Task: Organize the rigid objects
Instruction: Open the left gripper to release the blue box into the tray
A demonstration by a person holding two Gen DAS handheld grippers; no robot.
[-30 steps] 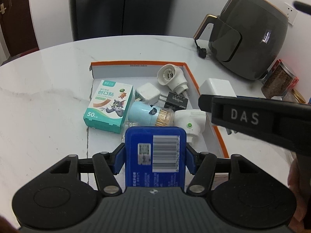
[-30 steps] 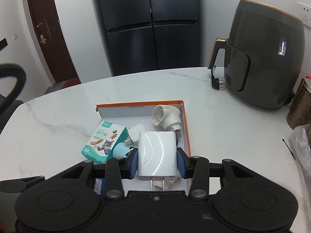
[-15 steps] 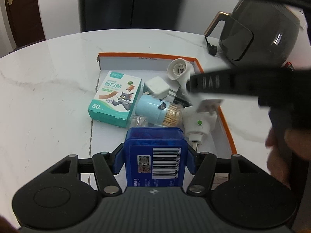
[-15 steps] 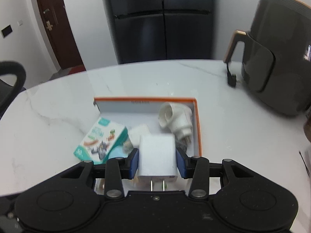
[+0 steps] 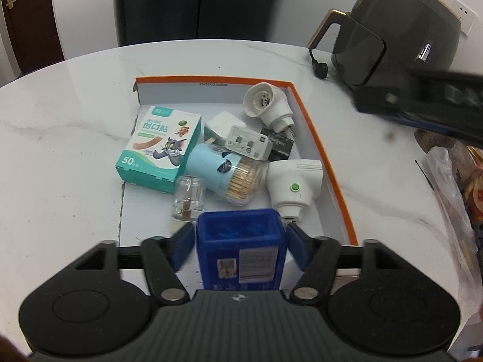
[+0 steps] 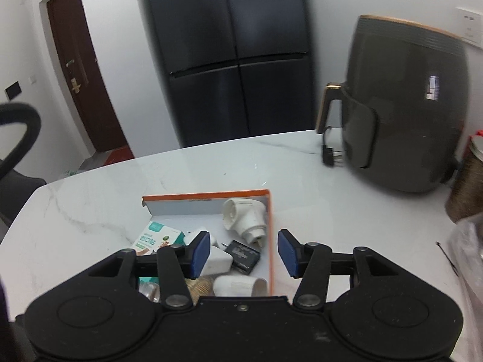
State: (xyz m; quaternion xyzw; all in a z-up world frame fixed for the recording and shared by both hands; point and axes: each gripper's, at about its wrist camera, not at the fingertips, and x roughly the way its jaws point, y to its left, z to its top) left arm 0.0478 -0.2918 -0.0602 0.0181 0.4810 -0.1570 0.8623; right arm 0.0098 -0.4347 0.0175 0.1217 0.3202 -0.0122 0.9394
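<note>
- A white stone bench (image 5: pixel 60 120) stands in a kitchen, with a dark fridge (image 6: pixel 229 54) behind it and a big grey cooker pot (image 5: pixel 401 27) at the far right edge.
- A flat box with an orange rim (image 5: pixel 320 147) lies in the middle of the bench. It is full of small things: a box of plasters (image 5: pixel 160 147), a tub of toothpicks (image 5: pixel 226 175), a little glass bottle (image 5: pixel 188 196), white plugs (image 5: pixel 295 184) and a white charger (image 5: pixel 247 143).
- The left tongs (image 5: pixel 240 242) are opening. The blue box (image 5: pixel 240 250) sits between them at the near edge of the flat box, and the pads look just off its sides.
- The right tongs (image 6: pixel 244 255) are opening too, with nothing between them. They hang over the right rim of the flat box.
- I think the blue box is being let go now. To do it well, spread the left tongs all the way first.
- Then lift them straight back, so the pads do not drag the blue box or bump the glass bottle just past it.
</note>
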